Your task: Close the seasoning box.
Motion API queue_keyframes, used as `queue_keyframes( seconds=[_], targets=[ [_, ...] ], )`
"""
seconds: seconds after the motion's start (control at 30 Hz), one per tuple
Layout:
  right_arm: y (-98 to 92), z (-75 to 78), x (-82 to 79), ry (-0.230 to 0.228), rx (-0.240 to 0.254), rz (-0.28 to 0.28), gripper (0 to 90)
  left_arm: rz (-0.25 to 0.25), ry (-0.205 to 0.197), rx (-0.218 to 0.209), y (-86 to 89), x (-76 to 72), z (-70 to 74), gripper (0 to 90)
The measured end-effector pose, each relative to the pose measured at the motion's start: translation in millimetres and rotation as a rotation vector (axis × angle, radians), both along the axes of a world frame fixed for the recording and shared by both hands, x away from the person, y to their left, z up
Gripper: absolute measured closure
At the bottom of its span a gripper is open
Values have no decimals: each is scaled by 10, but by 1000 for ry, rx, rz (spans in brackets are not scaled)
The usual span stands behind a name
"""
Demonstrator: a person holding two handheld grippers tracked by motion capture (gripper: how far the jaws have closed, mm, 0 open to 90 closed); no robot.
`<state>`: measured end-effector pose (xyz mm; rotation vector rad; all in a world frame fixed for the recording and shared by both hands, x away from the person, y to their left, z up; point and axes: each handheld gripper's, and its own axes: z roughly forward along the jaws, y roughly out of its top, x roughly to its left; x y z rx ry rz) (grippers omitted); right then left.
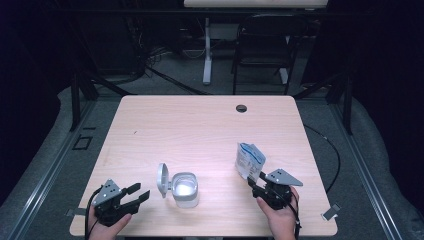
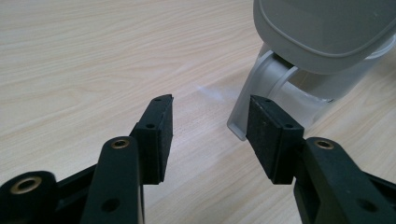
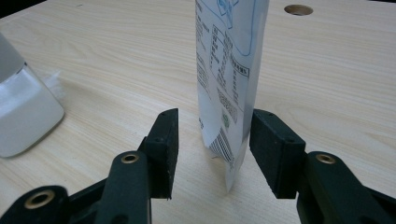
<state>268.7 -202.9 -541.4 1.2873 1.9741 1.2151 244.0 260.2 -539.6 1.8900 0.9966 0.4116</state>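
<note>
At seven o'clock on the table (image 1: pixel 150 120) I have the left gripper (image 1: pixel 139 192), its jaws spread wide with only bare wood between them. Its tips point toward three o'clock, at the white container (image 1: pixel 185 189) just beside them. That container sits near six o'clock with its grey lid (image 1: pixel 162 180) flipped open and standing up on the nine o'clock side; in the left gripper view the hinge lies just ahead of the right-hand pad (image 2: pixel 268 135). At four o'clock the right gripper (image 1: pixel 256 179) stands open around the upright white pouch (image 1: pixel 249 160); one pad (image 3: pixel 273 144) is just beside it, the other clearly apart.
</note>
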Motion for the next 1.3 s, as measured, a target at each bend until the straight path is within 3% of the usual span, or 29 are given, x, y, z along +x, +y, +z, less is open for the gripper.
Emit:
queue_keyframes(
  seconds=[0.23,0.57,1.03,1.3],
  targets=[
    [-51,33,-66,-6,-12,1,509,-48,-1,23,-77,53,97,716],
    [-125,1,-91,-8,-20,-19,503,-85,-31,45,-224,112,268,894],
    [-96,27,-209,-44,-69,-22,472,-106,-53,28,-333,73,377,900],
    [-75,-7,-289,-47,-92,-4,465,-121,-47,37,-423,78,406,900]
  ],
)
